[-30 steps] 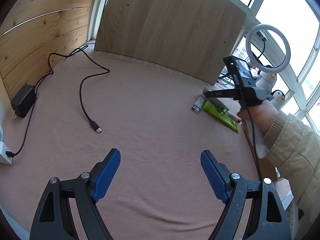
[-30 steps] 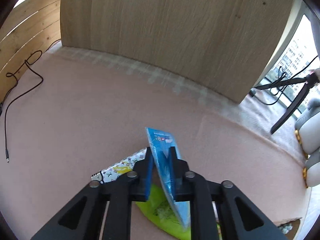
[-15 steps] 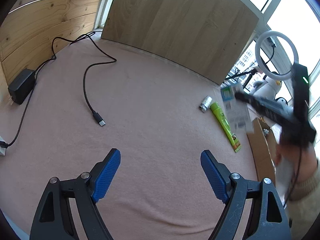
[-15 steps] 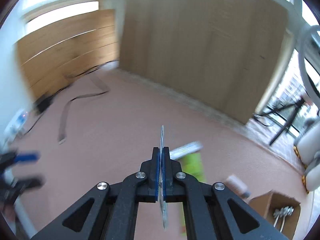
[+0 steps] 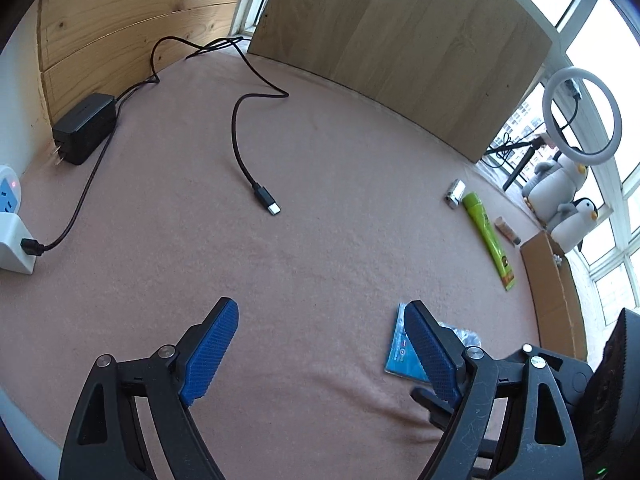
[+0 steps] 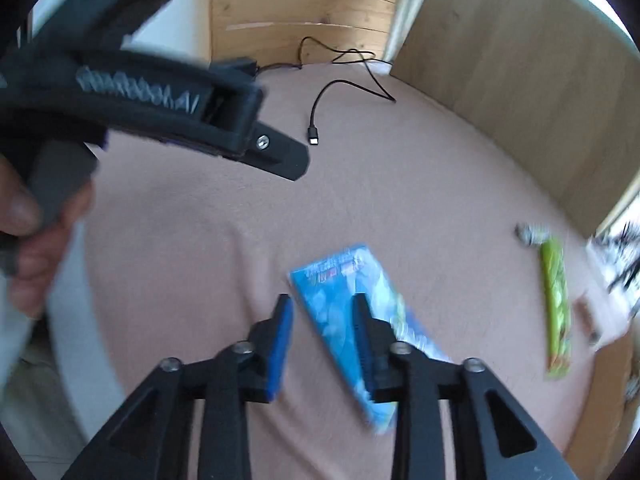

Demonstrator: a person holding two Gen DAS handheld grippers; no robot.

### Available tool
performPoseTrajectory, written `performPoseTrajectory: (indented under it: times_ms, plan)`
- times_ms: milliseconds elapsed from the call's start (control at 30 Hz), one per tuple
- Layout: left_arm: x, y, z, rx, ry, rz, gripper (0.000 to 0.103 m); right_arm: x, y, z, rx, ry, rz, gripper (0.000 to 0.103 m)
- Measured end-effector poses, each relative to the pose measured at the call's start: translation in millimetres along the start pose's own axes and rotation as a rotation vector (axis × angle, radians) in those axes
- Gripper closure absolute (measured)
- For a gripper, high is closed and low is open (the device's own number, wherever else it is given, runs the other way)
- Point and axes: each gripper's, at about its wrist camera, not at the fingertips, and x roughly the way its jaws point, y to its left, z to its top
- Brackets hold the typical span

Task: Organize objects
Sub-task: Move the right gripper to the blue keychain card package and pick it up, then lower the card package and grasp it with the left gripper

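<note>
Now we see the right hand-held gripper (image 6: 320, 320) parted over the blue packet (image 6: 352, 312) lying flat on the pink table (image 5: 320, 160), the left hand-held gripper (image 5: 320, 340) spread wide and empty, the green packet (image 6: 556, 312) at three o'clock.

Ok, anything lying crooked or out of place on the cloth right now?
Mostly the blue packet: it lies flat at a slant below the open right gripper, apart from the green packet and small patterned tube grouped near the cardboard box. A loose black cable snakes across the cloth.
</note>
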Motion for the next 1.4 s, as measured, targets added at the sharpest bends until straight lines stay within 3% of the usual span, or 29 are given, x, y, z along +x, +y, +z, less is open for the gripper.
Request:
performPoseTrajectory:
  times_ms: [267, 433, 533, 700, 833, 900, 1000, 1067, 1200, 1400]
  plan:
    - [10.1, -25.4, -10.1, 0.115, 0.061, -0.003, 0.016, -24.4, -85.1, -59.3, 0.419, 0.009, 0.070, 0.063]
    - [10.4, -35.2, -26.0, 0.169, 0.107, 0.031, 0.016, -11.8, -126.8, -43.5, 0.422, -0.046, 0.131, 0.058]
    - [15.2, -33.6, -33.8, 0.190, 0.126, 0.076, 0.016, 7.4, -135.1, -28.6, 0.391, -0.012, 0.066, 0.058]
    - [26.2, -37.9, -36.7, 0.251, 0.122, 0.131, 0.016, 16.3, -124.8, -30.2, 0.331, 0.055, 0.009, 0.057]
    - [36.5, -43.4, -29.2, 0.278, 0.104, 0.154, 0.015, 2.4, -97.2, -42.3, 0.271, 0.069, 0.068, 0.057]
    - [37.6, -42.2, -23.6, 0.270, 0.109, 0.150, 0.015, -4.0, -95.3, -48.9, 0.293, 0.070, 0.018, 0.057]
    - [27.5, -36.2, -15.2, 0.224, 0.102, 0.129, 0.015, -22.6, -96.5, -57.2, 0.420, 0.025, 0.043, 0.056]
    - [18.9, -33.8, -7.9, 0.191, 0.095, 0.095, 0.015, -29.0, -82.6, -57.6, 0.479, 0.005, 0.104, 0.053]
    - [17.9, -40.3, 8.4, 0.145, 0.113, 0.024, 0.015, -21.8, -44.3, -51.3, 0.418, -0.003, 0.084, 0.052]
    - [45.0, -68.1, 13.0, 0.113, 0.219, -0.060, 0.015, -5.1, -18.9, -48.0, 0.368, -0.021, -0.020, 0.051]
